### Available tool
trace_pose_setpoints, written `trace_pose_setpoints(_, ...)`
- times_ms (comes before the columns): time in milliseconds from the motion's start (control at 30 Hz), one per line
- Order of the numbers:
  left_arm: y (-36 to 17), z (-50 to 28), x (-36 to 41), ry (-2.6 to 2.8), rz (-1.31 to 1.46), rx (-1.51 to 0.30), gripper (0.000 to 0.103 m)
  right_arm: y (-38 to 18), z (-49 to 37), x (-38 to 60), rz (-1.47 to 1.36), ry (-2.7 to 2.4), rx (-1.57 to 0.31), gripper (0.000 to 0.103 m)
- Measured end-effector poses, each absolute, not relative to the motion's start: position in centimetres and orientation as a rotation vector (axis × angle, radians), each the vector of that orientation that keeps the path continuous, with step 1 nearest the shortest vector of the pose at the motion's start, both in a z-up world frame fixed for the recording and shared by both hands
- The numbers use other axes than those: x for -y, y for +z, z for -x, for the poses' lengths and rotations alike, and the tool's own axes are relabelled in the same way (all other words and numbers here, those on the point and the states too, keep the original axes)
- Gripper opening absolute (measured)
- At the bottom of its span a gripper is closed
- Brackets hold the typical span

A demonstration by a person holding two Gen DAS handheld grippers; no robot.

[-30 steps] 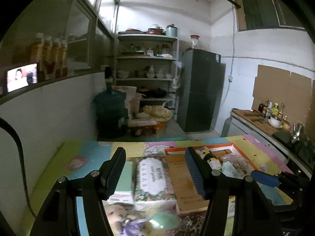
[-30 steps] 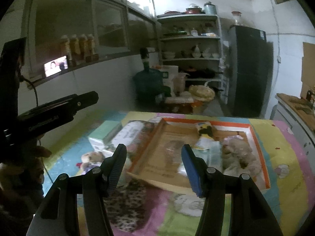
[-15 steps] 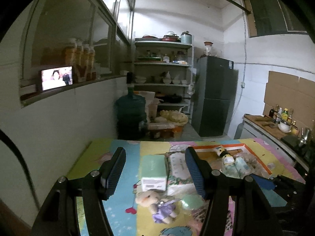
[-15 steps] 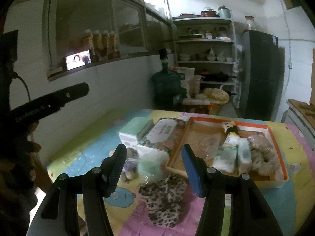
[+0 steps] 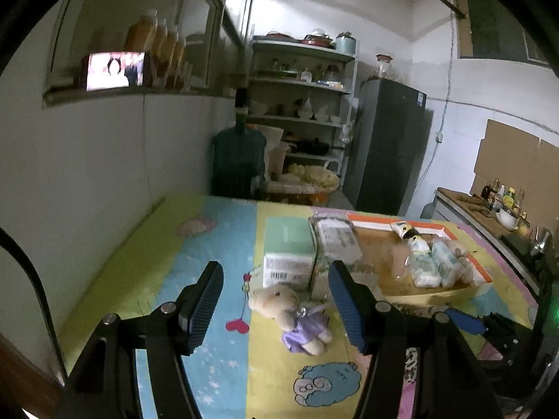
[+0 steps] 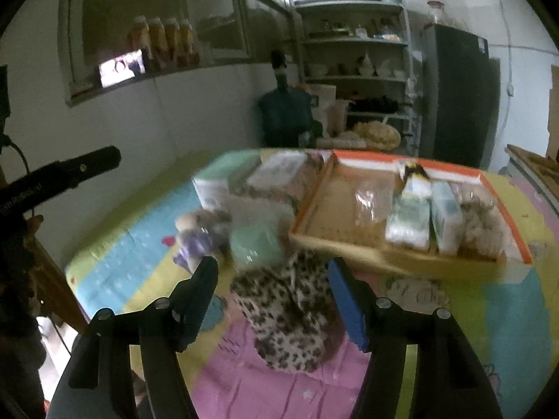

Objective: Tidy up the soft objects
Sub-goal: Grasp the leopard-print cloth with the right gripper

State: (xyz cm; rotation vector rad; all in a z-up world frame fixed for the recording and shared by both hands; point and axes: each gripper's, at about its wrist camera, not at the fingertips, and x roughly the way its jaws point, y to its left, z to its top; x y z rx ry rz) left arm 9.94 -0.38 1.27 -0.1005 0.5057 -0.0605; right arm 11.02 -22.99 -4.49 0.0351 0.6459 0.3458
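Left wrist view: the left gripper (image 5: 272,300) hangs half open and empty. The plush bear (image 5: 291,310) lies on the worktop (image 5: 167,244) just ahead between the fingers. It looks light and squashy; take its body. Boxes (image 5: 288,255) crowd behind it.

Right wrist view: the right gripper (image 6: 272,300) is opening, holding nothing. The leopard-print cloth (image 6: 290,317) sits between its fingers, limp and likely to bunch. The tray (image 6: 314,202) stands beyond.

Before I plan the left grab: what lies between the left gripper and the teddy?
Only bare mat; the left wrist view shows the teddy just ahead of the open left gripper, untouched.
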Motion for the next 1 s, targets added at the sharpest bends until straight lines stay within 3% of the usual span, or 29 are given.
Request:
trace_pose_setpoints(600, -4.7, -12.4, 0.8, -0.104, 0.162, -0.638, 0.062, -9.4, -12.9, 23.1, -0.008, 0.349, -0.737, 0.066)
trace_pose_setpoints(667, -5.2, -12.8, 1.0, -0.106, 0.16, -0.655, 0.062, -9.5, -12.9, 23.3, -0.019, 0.352, -0.744, 0.046)
trace_pose_setpoints(767, -5.8, -13.4, 1.2, -0.11, 0.153, -0.679, 0.062, -9.7, -13.0, 23.7, -0.059, 0.363, -0.758, 0.028)
trace_pose_setpoints(867, -6.5, -13.9, 1.6, -0.115, 0.154, -0.704, 0.062, -9.4, -12.8, 24.4, -0.097, 0.361, -0.746, 0.021)
trace_pose_setpoints(1000, -7.3, -15.1, 2.0, -0.118, 0.17, -0.739, 0.062, -8.1, -11.6, 25.8, -0.152, 0.361, -0.68, 0.02)
